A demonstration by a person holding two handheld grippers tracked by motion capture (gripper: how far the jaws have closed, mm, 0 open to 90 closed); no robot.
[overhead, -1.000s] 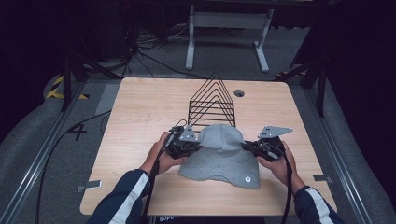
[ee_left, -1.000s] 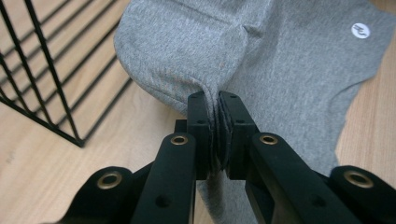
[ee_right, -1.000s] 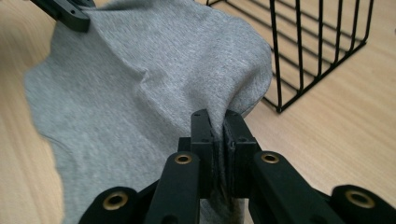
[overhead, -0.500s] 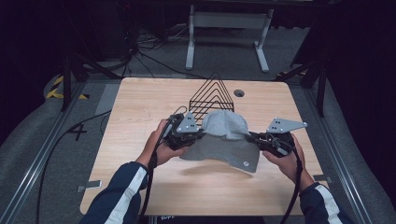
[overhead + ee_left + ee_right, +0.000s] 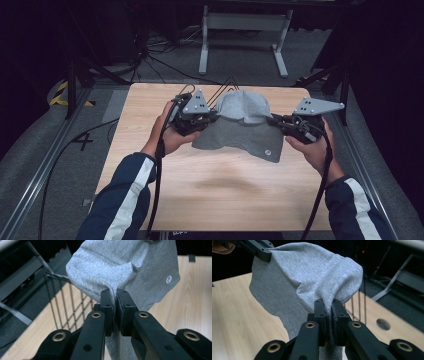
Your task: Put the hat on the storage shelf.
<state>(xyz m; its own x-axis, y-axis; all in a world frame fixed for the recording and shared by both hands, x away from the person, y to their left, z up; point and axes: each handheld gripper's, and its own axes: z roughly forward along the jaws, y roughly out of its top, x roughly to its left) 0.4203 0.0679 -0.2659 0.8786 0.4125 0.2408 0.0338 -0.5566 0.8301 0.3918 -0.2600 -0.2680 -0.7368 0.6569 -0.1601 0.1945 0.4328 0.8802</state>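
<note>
While both my grippers pinch the grey garment (image 5: 239, 131), it has risen off the wooden table (image 5: 150, 150) since a moment ago and moved far, over the black wire rack (image 5: 223, 90); I judge draping it there is the aim. My left gripper (image 5: 210, 117) clamps its left edge, my right gripper (image 5: 276, 120) the right, jaws pressed on cloth. The left gripper view shows the rack's grid bars beneath the fabric; the high view shows the hem hanging near, with a small round logo (image 5: 268, 152).

A lab: floor rails (image 5: 47, 165), loose cables (image 5: 155, 55), dark surroundings.
</note>
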